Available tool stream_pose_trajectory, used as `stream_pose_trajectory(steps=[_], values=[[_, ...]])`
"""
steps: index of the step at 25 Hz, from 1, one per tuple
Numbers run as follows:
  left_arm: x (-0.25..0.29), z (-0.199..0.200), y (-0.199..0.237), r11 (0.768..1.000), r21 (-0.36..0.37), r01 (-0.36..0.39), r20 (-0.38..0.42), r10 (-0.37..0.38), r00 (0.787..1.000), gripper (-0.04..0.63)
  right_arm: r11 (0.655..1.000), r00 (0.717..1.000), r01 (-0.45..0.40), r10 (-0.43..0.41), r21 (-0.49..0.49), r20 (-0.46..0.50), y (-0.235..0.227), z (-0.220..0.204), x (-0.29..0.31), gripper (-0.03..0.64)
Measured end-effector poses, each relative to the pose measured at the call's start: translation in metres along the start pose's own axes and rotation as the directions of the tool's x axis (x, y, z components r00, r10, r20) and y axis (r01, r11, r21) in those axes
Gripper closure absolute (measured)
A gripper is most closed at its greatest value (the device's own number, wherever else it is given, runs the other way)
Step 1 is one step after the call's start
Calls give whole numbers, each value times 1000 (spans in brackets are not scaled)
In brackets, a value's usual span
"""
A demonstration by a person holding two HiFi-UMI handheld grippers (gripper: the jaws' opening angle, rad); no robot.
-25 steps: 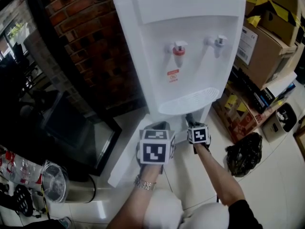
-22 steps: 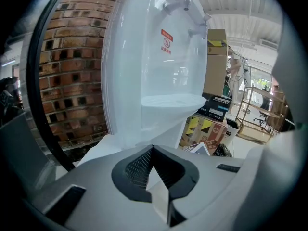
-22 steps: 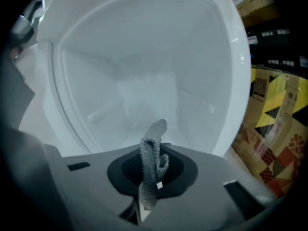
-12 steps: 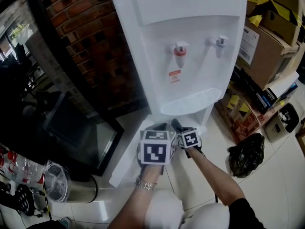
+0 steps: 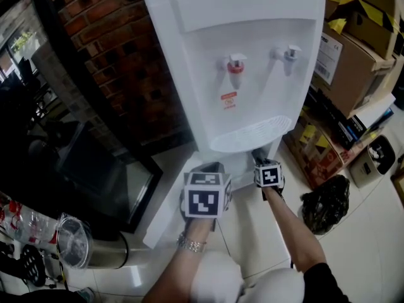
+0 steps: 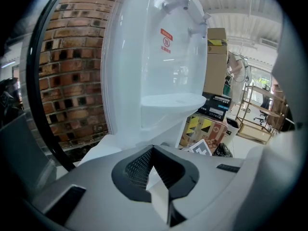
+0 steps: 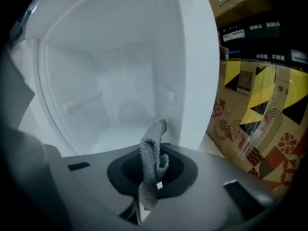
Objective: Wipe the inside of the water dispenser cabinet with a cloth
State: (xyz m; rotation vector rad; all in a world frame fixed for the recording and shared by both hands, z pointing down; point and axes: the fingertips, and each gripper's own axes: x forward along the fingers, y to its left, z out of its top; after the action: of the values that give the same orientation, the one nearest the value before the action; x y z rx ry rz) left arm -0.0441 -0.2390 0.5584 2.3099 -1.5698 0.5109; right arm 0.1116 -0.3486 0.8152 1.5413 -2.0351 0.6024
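Observation:
A white water dispenser [image 5: 240, 30] stands against the brick wall, with its lower cabinet door [image 5: 165, 204] swung out to the left. My left gripper [image 5: 211, 169] sits at that door's free edge. In the left gripper view its jaws are shut on a thin white edge [image 6: 161, 196] of the door. My right gripper [image 5: 260, 160] points in under the drip tray [image 5: 249, 134]. It is shut on a grey knobbly cloth [image 7: 153, 162], which sticks up toward the bare white cabinet interior [image 7: 120, 81], close to its right wall [image 7: 197, 71].
Stacked cardboard boxes [image 5: 353, 49] and a yellow-and-black printed carton [image 7: 260, 109] crowd the dispenser's right side. A black bag [image 5: 325, 204] lies on the tiled floor there. To the left are a brick wall [image 5: 120, 62], a dark framed panel [image 5: 95, 169] and a steel canister [image 5: 76, 242].
The right gripper, with the cloth, swung left across the cabinet opening and has come back to the right side. The left gripper has stayed at the door.

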Motion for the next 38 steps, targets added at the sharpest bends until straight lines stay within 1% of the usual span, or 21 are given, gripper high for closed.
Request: stream_pose_trajectory(steps=[2,5,6,8,11,14,17,19,21,23,25,27,30,33,36,38], values=[[1,0,0,1000,3,-1,-4,1,1000,594,1000,1000,-16,16,-10,6,10,5,0,597],[0,1,-1,1000,-2,4,2,-4,1000,594,997,996,-46,50,-63,71,35,29,-4,597],[0,2,-2,1000,-4,6,4,-6,1000,594,996,996,-55,59,-64,66,39,28,-1,597],[0,3,-3,1000,-5,11,8,-11,1000,594,995,997,-77,79,-68,24,47,14,7,597],[-1,2,-2,1000,-3,9,7,-9,1000,594,984,990,-137,134,-112,-40,72,-6,14,597],[1,1,-1,1000,6,3,2,-3,1000,594,964,971,-234,228,-123,-67,109,-13,14,597],[1,3,-2,1000,1,9,10,-9,1000,594,939,949,-315,308,-136,-68,143,-10,8,597],[1,2,-3,1000,4,10,7,-10,1000,594,925,932,-362,358,-113,-53,160,-4,2,597],[2,2,-3,1000,7,10,6,-10,1000,594,907,914,-405,404,-114,-29,176,4,-4,597],[2,2,-2,1000,9,9,5,-9,1000,594,901,907,-421,421,-105,-22,182,6,-2,597],[1,3,-3,1000,6,11,7,-11,1000,594,909,910,-415,414,-50,-34,172,-1,7,597],[0,3,-3,1000,6,13,10,-13,1000,594,927,925,-375,374,-13,-65,150,-14,18,597],[0,3,-3,1000,6,12,12,-12,1000,594,964,958,-265,261,-20,-119,103,-34,31,597],[1,4,-2,1000,7,10,12,-10,1000,594,988,982,-157,156,1,-102,54,-33,32,597],[1,3,-2,1000,5,9,12,-9,1000,594,998,992,-65,67,26,-108,12,-36,30,597],[2,4,-3,1000,2,11,15,-11,1000,594,999,994,-32,36,41,-106,-1,-35,26,597]])
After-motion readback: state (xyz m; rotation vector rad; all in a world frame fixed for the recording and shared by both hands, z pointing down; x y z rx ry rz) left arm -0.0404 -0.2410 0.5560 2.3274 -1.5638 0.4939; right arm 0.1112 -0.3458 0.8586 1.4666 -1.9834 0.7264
